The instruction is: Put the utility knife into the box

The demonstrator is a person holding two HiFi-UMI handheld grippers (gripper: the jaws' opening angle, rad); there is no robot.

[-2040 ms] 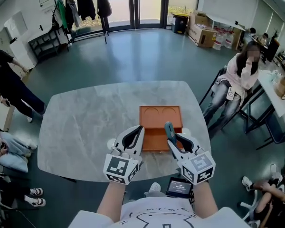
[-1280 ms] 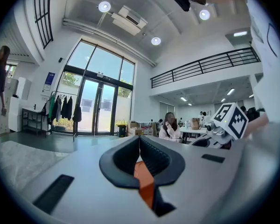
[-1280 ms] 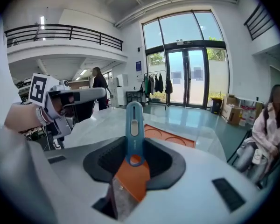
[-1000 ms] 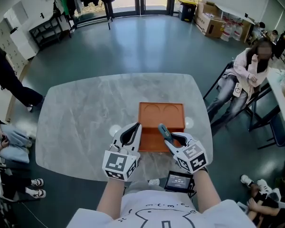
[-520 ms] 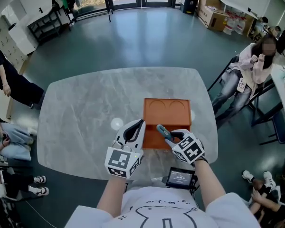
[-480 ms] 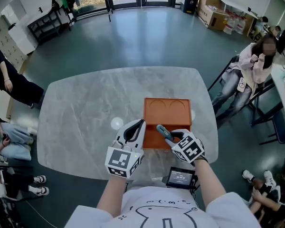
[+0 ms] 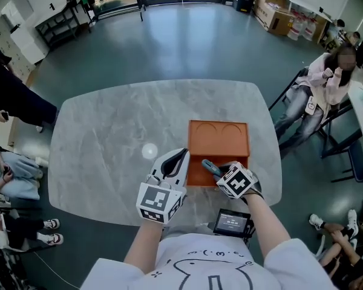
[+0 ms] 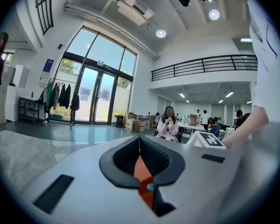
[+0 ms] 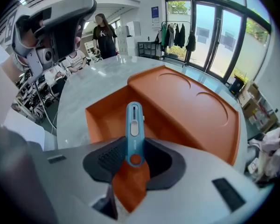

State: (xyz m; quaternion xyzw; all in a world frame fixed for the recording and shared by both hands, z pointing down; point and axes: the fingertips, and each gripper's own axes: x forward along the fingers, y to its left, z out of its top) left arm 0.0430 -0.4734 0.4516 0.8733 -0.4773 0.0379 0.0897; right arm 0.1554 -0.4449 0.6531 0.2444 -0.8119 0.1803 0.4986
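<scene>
Big grey marble-look table (image 7: 103,144) with the orange box (image 7: 218,139) sitting toward its near right side, the open compartment on the side closest to the person. Left gripper (image 7: 181,154) hangs just beside the box's near left corner, jaws pressed together with nothing in them, and the right gripper (image 7: 218,170) is at the box's near edge with its jaws pinching the blue utility knife (image 9: 134,133). So the knife isn't lying in the box yet, it's clamped by its tail end and pokes forward out over that open compartment
</scene>
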